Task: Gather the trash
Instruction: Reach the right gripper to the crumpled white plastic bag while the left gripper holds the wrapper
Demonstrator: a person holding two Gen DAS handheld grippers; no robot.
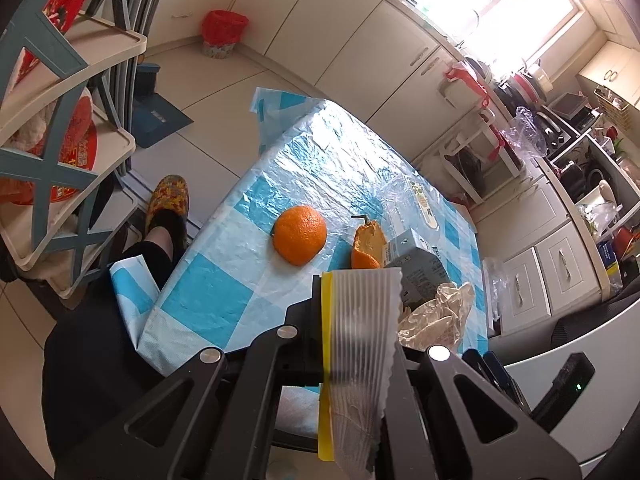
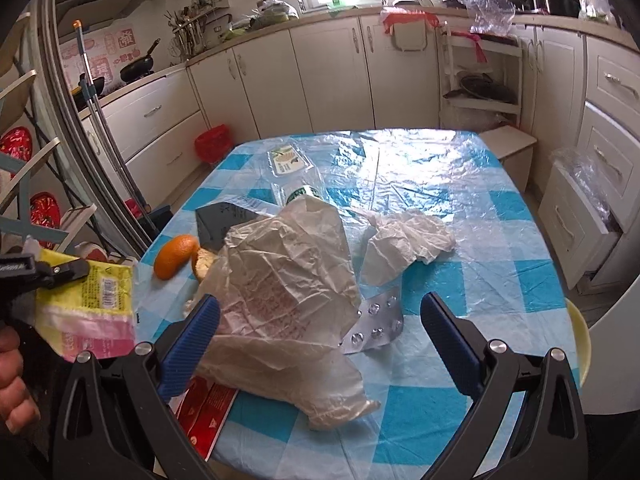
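My left gripper [image 1: 356,344] is shut on a yellow-edged snack wrapper [image 1: 360,352], held above the near table edge; the gripper [image 2: 60,270] and wrapper [image 2: 92,304] also show at the left of the right wrist view. My right gripper [image 2: 320,320] is open and empty, over a crumpled translucent bag [image 2: 288,292]. On the blue checked table [image 2: 480,240] lie an orange peel [image 1: 300,234], a second peel piece [image 1: 366,246], a grey carton [image 2: 224,220], a crumpled tissue [image 2: 408,240], a silver pill blister [image 2: 376,324], a red packet [image 2: 204,412] and a clear printed wrapper [image 2: 292,172].
A red-lined trash bin [image 1: 222,32] stands on the floor by the cabinets [image 2: 332,72]. A shelf rack [image 1: 60,120] stands left of the table. A person's slippered foot [image 1: 168,204] is beside the table. A yellow plate rim [image 2: 580,340] sticks out at the right edge.
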